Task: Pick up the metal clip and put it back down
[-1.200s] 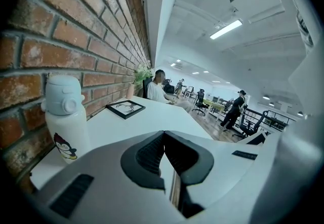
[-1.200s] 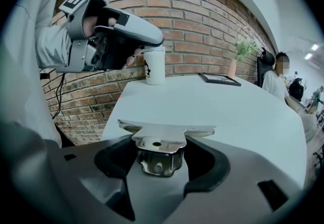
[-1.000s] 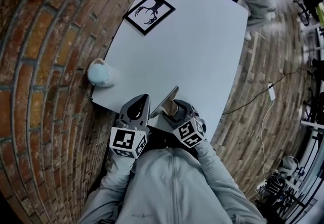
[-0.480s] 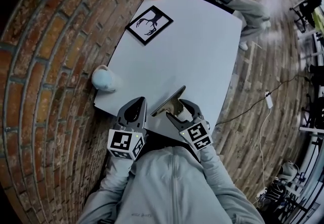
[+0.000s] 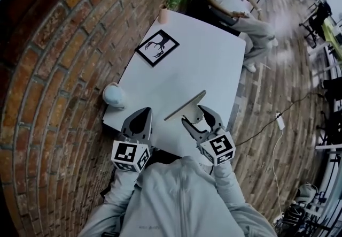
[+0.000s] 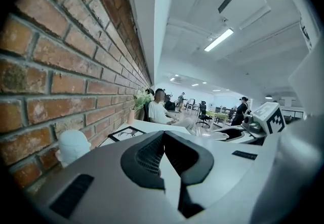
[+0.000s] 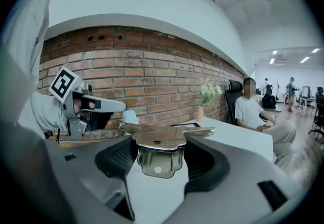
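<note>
Metal clip (image 5: 185, 106) aloft in right gripper (image 5: 195, 115), left gripper (image 5: 140, 116) closed, level

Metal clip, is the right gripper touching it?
Touching. The right gripper view shows the metal clip with its handle pinched between the jaws of the right gripper.

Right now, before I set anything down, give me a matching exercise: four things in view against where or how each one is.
Things:
1. metal clip
2. left tongs
3. framed picture
4. flower vase

Places or states:
A. lying flat on the table
B. shut, with nothing between them
C. at the table's far corner
D. gripped in the right tongs

Pairs: 1-D, 2-B, 3-A, 4-C
</note>
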Action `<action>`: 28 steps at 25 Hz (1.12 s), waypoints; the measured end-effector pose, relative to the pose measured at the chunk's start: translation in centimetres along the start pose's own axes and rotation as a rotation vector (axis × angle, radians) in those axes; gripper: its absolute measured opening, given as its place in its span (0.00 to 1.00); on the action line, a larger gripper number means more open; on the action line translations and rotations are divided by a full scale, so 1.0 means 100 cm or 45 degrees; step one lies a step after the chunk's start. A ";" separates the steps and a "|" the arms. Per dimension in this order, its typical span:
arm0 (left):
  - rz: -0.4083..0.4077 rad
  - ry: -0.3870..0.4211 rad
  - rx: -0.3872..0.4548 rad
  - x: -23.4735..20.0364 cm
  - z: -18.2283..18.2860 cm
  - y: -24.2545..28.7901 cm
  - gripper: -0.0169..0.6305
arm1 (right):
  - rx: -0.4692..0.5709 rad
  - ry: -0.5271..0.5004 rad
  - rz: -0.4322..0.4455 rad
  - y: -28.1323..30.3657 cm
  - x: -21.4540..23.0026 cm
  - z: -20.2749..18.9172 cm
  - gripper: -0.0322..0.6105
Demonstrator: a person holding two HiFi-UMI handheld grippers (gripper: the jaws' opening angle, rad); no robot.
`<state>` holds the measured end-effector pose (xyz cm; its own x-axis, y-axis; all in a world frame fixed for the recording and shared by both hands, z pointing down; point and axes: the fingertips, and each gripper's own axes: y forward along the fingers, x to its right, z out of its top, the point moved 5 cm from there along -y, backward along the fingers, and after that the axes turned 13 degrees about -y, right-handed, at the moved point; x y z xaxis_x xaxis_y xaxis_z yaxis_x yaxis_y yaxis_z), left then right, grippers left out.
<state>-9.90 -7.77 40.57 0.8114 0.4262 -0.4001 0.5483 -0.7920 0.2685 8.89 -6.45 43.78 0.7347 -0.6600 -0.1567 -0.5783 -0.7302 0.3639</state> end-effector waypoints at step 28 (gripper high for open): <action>0.009 0.011 0.082 0.009 0.020 -0.023 0.07 | 0.319 0.134 -0.145 -0.065 0.036 0.053 0.51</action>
<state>-10.84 -6.40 37.81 0.8173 0.4239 -0.3903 0.5285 -0.8214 0.2146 13.44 -5.02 36.02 0.8252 -0.5587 -0.0829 -0.5498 -0.8282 0.1090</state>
